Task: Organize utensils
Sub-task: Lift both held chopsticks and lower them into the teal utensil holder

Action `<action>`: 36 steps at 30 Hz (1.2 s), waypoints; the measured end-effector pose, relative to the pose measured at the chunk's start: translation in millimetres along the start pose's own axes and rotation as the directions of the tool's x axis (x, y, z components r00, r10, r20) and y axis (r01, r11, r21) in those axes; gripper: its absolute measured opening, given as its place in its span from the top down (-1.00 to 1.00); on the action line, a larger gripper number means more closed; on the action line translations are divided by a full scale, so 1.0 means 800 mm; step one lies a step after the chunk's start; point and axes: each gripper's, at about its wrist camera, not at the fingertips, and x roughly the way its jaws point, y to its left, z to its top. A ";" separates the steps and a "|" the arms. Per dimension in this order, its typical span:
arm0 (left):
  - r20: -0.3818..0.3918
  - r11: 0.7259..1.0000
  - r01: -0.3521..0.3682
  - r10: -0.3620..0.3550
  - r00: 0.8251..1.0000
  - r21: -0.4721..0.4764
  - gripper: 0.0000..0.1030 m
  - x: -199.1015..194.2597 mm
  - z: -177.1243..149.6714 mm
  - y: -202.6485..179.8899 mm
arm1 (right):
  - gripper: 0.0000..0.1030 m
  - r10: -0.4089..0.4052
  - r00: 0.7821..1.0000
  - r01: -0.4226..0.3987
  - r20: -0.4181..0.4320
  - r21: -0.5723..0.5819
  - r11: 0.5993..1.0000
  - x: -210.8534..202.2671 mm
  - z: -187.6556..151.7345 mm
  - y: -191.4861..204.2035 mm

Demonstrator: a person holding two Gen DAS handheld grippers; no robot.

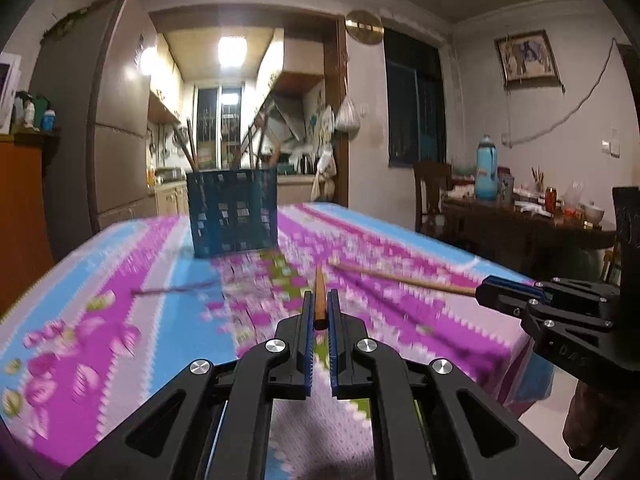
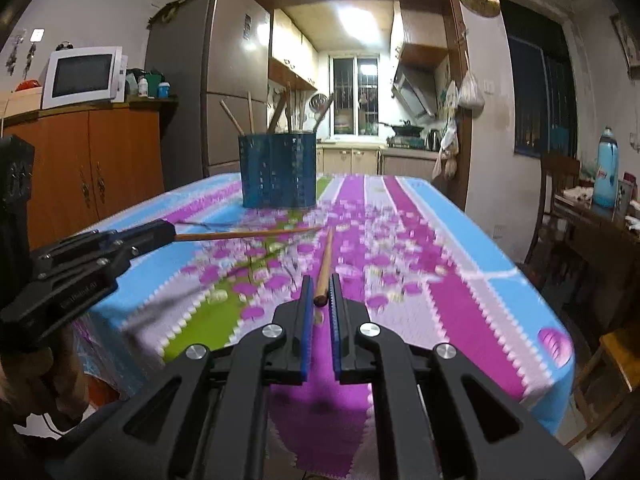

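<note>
A blue perforated utensil holder [image 1: 233,213] with several wooden utensils stands on the far side of the table; it also shows in the right wrist view [image 2: 277,171]. My left gripper [image 1: 319,304] is shut on a wooden chopstick [image 1: 320,288] that points forward, held above the cloth. My right gripper [image 2: 320,292] is shut on another wooden chopstick [image 2: 325,258], also pointing toward the holder. Each gripper shows in the other's view: the right gripper [image 1: 486,291] with its chopstick [image 1: 404,278], the left gripper [image 2: 166,230] with its chopstick [image 2: 248,233].
The table wears a pink, blue and green patterned cloth [image 1: 160,300]. A fridge [image 2: 224,80] and an orange cabinet [image 2: 100,160] with a microwave [image 2: 82,76] stand at the left. A cluttered side table [image 1: 532,220] with a blue bottle [image 1: 486,170] stands at the right.
</note>
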 end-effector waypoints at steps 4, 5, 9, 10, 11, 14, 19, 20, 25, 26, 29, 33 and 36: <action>0.049 1.000 -0.004 0.003 0.999 0.017 0.86 -0.015 0.020 -0.001 | 0.89 0.004 0.999 -0.004 0.036 -0.013 1.000 -0.008 0.022 0.001; 0.059 1.000 -0.004 0.003 0.998 0.022 0.86 -0.018 0.024 -0.002 | 0.89 0.008 0.999 -0.007 0.045 -0.017 1.000 -0.009 0.029 0.000; 0.089 0.999 -0.008 0.005 0.996 0.035 0.86 -0.026 0.038 -0.004 | 0.89 0.018 0.997 -0.015 0.076 -0.046 0.999 -0.014 0.052 0.002; 0.096 0.999 -0.009 0.005 0.995 0.039 0.86 -0.028 0.041 -0.005 | 0.89 0.024 0.996 -0.019 0.082 -0.056 0.998 -0.013 0.059 0.003; 0.105 0.999 -0.010 0.005 0.994 0.045 0.86 -0.029 0.045 -0.006 | 0.89 0.030 0.996 -0.024 0.086 -0.062 0.998 -0.014 0.064 0.004; 0.132 0.998 -0.013 0.005 0.991 0.055 0.86 -0.033 0.060 -0.007 | 0.89 0.051 0.994 -0.042 0.100 -0.087 0.995 -0.013 0.088 0.006; 0.165 0.999 -0.017 0.009 0.986 0.050 0.86 -0.035 0.091 0.001 | 0.89 0.100 0.990 -0.090 0.104 -0.096 0.991 -0.007 0.130 0.002; 0.169 0.999 -0.019 0.010 0.986 0.050 0.86 -0.034 0.096 0.004 | 0.89 0.105 0.989 -0.096 0.101 -0.095 0.991 -0.004 0.134 0.000; 0.152 0.999 -0.018 0.011 0.988 0.041 0.86 -0.021 0.122 0.017 | 0.89 0.141 0.987 -0.133 0.077 -0.099 0.986 0.009 0.165 -0.004; 0.147 0.999 -0.020 0.014 0.989 0.041 0.86 -0.018 0.127 0.020 | 0.89 0.148 0.986 -0.141 0.074 -0.098 0.985 0.010 0.168 -0.003; 0.138 0.999 -0.026 0.020 0.990 0.044 0.86 -0.012 0.138 0.027 | 0.89 0.174 0.983 -0.168 0.063 -0.094 0.981 0.014 0.185 0.000; 0.114 0.999 -0.027 0.024 0.993 0.028 0.86 -0.004 0.153 0.041 | 0.89 0.197 0.980 -0.194 0.039 -0.081 0.978 0.026 0.202 0.002; 0.094 0.999 -0.034 0.031 0.995 0.027 0.86 0.000 0.161 0.049 | 0.89 0.207 0.978 -0.205 0.024 -0.064 0.977 0.034 0.212 0.000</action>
